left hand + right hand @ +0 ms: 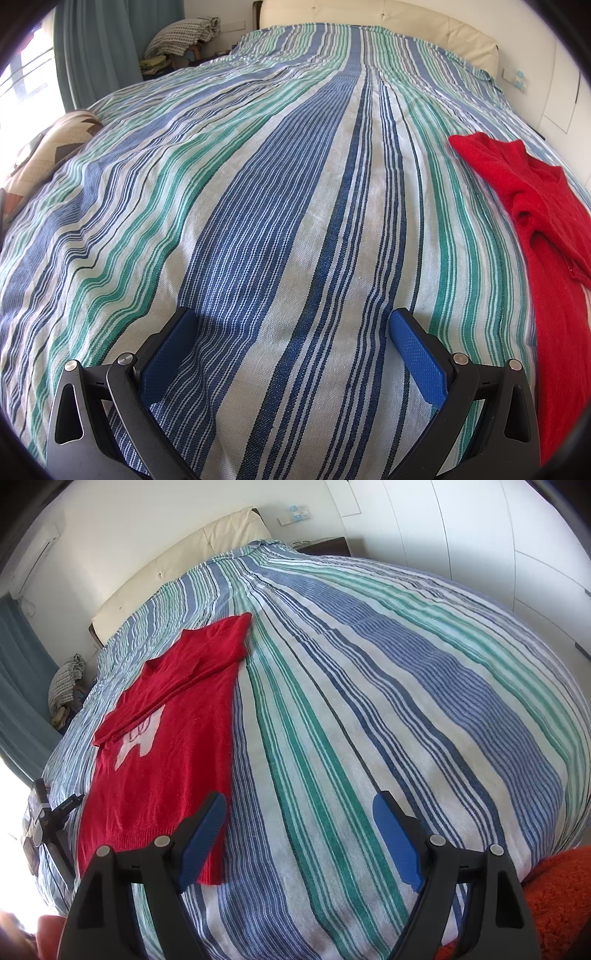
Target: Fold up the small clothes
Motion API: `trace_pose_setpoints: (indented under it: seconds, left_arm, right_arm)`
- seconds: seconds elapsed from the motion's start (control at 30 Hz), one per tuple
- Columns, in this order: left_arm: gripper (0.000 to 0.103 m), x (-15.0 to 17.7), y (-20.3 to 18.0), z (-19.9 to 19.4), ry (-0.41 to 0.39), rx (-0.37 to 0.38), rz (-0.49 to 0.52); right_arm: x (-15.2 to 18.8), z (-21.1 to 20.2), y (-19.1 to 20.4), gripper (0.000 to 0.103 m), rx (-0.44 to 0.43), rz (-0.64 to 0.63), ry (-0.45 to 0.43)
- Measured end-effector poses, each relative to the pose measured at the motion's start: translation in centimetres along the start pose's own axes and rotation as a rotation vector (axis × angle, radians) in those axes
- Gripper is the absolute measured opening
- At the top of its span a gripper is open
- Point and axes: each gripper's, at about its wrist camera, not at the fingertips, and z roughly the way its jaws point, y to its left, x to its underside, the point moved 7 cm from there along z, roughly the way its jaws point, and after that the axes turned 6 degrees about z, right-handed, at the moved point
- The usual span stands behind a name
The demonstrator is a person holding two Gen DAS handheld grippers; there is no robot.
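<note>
A small red knit sweater [162, 760] with a white figure on its front lies flat on the striped bedspread [369, 720], one sleeve folded across the chest. In the left wrist view it lies at the right edge [546, 229]. My left gripper [291, 325] is open and empty, low over bare bedspread [258, 221], left of the sweater. My right gripper [299, 808] is open and empty, its left finger [207, 823] just over the sweater's lower right hem. The left gripper also shows in the right wrist view [48, 819] beyond the sweater's left side.
A cream padded headboard [424, 26] stands at the far end. Teal curtains [99, 48] and a window are at the left with a pile of patterned bedding [184, 33]. A patterned cushion [48, 147] lies at the bed's left edge. An orange fuzzy fabric [561, 897] is at the near right.
</note>
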Motion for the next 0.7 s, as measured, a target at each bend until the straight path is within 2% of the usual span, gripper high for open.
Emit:
trace_pose_setpoints:
  seconds: [0.4,0.6,0.7]
  left_arm:
    - [0.103,0.0,0.0,0.0,0.0,0.0,0.0]
    - [0.103,0.0,0.0,0.0,0.0,0.0,0.0]
    - [0.103,0.0,0.0,0.0,0.0,0.0,0.0]
  right_arm:
    - [0.0,-0.1,-0.4,0.081,0.019,-0.001,-0.004]
    - [-0.2,0.3,1.0,0.081,0.089,-0.094,-0.014]
    - [-0.1,0.9,1.5,0.081,0.129,-0.095,-0.001]
